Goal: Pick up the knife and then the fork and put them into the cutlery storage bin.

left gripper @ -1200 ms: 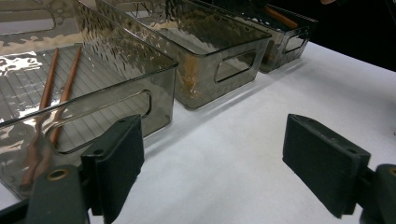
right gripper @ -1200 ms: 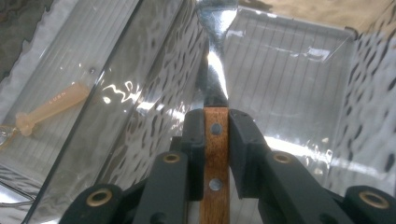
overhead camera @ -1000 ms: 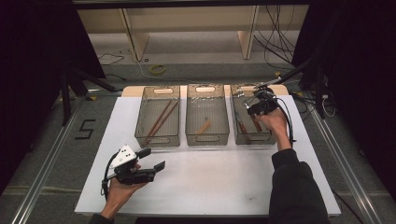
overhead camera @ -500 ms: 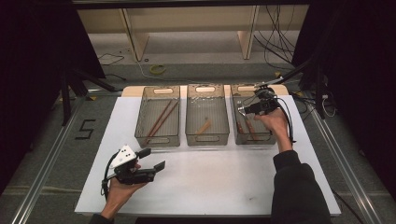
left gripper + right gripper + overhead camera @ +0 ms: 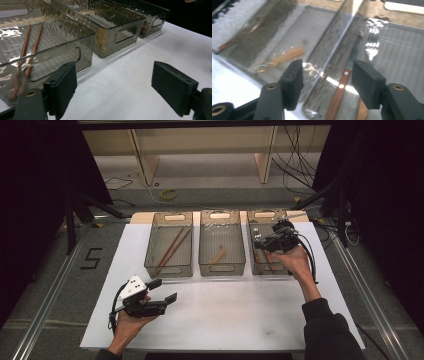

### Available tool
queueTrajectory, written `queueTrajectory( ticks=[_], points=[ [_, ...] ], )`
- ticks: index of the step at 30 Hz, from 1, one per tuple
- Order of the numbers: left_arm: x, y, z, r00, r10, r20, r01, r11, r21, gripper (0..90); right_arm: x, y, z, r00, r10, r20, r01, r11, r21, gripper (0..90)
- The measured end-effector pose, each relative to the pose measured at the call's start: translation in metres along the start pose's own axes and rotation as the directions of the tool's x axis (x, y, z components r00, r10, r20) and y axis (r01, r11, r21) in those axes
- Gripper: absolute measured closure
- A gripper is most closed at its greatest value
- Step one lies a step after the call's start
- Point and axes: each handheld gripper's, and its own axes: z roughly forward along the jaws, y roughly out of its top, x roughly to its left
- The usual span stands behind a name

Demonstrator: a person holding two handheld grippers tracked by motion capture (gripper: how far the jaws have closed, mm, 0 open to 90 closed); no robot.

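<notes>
Over the right bin (image 5: pixel 266 251), the right gripper (image 5: pixel 264 241) has dipped lower since a sec ago, jaws spread, nothing held, closing on the wood-handled fork (image 5: pixel 348 82) inside. Pick looks imminent. Bin wall sits btwn the jaws, tight room. Left gripper (image 5: pixel 161 291) idles near the table (image 5: pixel 240 320) front edge, jaws wide, plenty of space.

- High view: the white table (image 5: pixel 225 315) is evenly lit from above; the surroundings are nearly black.
- Left gripper view: sharp, with soft shadows beside the bins (image 5: pixel 100 32) ahead of the jaws.
- Right gripper view: blurred (likely motion), with strong glare on the bin wall (image 5: pixel 342 42) between the jaws.
</notes>
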Motion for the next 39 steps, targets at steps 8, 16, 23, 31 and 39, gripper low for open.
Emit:
queueTrajectory(
  ticks=[8, 16, 23, 31, 39],
  points=[
    [0.0, 0.0, 0.001, 1.0, -0.003, 0.004, 0.003, 1.0, 0.005, 19.8, 0.023, -0.026, -0.014, 0.9981, -0.033, -0.052, 0.03, 0.998, -0.06, 36.7],
    [0.001, -0.001, 0.002, 0.9999, -0.01, 0.006, 0.01, 0.9999, 0.011, 19.8, 0.041, -0.051, -0.023, 0.9921, -0.061, -0.11, 0.048, 0.992, -0.117, 34.7],
    [0.0, -0.001, 0.002, 0.9998, -0.012, 0.013, 0.011, 0.9997, 0.021, 19.8, 0.048, -0.077, -0.033, 0.9867, -0.078, -0.143, 0.053, 0.984, -0.169, 32.6],
    [0.0, -0.002, 0.001, 0.9997, -0.012, 0.023, 0.012, 0.9995, 0.03, 19.7, 0.048, -0.103, -0.042, 0.983, -0.074, -0.168, 0.036, 0.976, -0.216, 31.1],
    [-0.001, -0.002, 0.002, 0.9992, -0.017, 0.037, 0.016, 0.9991, 0.039, 19.7, 0.05, -0.126, -0.049, 0.9793, -0.088, -0.182, 0.039, 0.966, -0.256, 29.1]
  ],
)
